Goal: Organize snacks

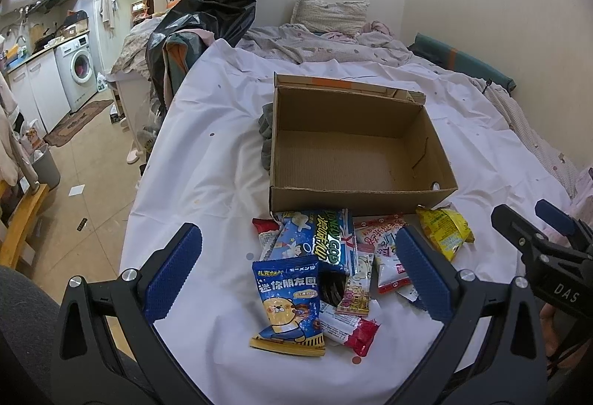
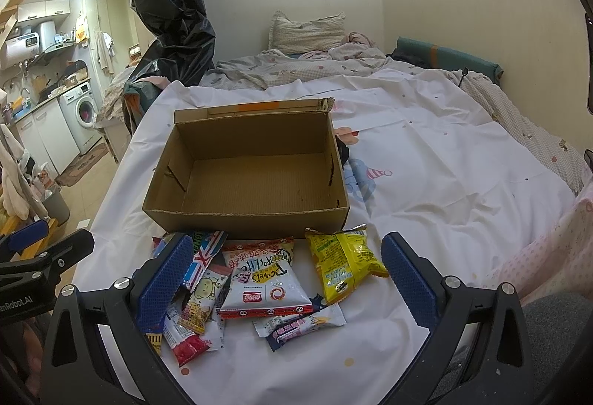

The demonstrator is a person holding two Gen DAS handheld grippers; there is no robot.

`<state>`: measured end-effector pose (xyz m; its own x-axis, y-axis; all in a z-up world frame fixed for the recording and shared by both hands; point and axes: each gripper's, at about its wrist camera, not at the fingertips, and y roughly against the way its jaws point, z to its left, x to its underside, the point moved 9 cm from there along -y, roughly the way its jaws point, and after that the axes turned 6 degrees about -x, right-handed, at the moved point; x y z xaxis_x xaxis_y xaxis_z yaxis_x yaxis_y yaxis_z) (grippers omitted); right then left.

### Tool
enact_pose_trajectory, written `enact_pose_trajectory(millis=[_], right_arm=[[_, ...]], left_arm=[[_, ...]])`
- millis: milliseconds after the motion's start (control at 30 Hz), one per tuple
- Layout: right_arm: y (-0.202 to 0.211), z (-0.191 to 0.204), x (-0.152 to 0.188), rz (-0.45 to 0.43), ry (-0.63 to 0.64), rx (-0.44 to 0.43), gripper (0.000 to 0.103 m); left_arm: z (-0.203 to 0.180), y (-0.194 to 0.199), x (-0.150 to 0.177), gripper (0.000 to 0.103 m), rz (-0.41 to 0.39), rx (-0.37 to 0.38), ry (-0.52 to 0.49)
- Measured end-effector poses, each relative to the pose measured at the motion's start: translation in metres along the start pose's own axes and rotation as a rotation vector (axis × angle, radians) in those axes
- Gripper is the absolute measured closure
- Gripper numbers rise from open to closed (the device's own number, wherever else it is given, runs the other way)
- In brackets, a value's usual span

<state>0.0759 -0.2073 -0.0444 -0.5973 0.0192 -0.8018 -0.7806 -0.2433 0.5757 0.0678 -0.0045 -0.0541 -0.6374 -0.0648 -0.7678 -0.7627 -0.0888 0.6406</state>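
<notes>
Right wrist: snacks (image 2: 265,284) between claw (image 2: 285,284) fingers

A cardboard box (image 1: 361,149) sits on the bed (image 1: 207,160), open side up. Just in front of it lies a heap of snack packets (image 1: 326,267), some overlapping. One packet (image 2: 343,262) lies at the right of the heap. Behind the box, a pillow (image 1: 330,13) rests against the wall.

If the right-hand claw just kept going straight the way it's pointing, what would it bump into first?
Probably the white snack packet with the red edge, lying between the open jaws of the right gripper. The cardboard box is beyond it. Depth is hard to judge here.
</notes>
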Motion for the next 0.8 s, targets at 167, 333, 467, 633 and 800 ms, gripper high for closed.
enact_pose_trajectory(millis=[167,333,467,633,800], right_arm=[[0.0001,0.0001,-0.0001,0.0,0.001,0.001,0.0],[0.0,0.0001,-0.0002,0.0,0.001,0.001,0.0],[0.0,0.0008,0.0001,-0.002,0.006,0.002,0.0],[0.0003,0.0011,-0.0003,-0.003,0.009,0.001,0.0],[0.0007,0.0023,-0.0008,-0.004,0.018,-0.002,0.0]], left_arm=[[0.0002,-0.0001,-0.0003,0.0,0.0,0.0,-0.001],[0.0002,-0.0003,-0.0006,0.0,-0.001,0.0,-0.002],[0.0001,-0.0007,-0.0005,0.0,0.0,0.001,-0.001],[0.0,-0.0009,-0.0008,0.0,-0.001,0.002,-0.001],[0.0001,-0.0009,-0.0008,0.0,-0.001,0.003,-0.001]])
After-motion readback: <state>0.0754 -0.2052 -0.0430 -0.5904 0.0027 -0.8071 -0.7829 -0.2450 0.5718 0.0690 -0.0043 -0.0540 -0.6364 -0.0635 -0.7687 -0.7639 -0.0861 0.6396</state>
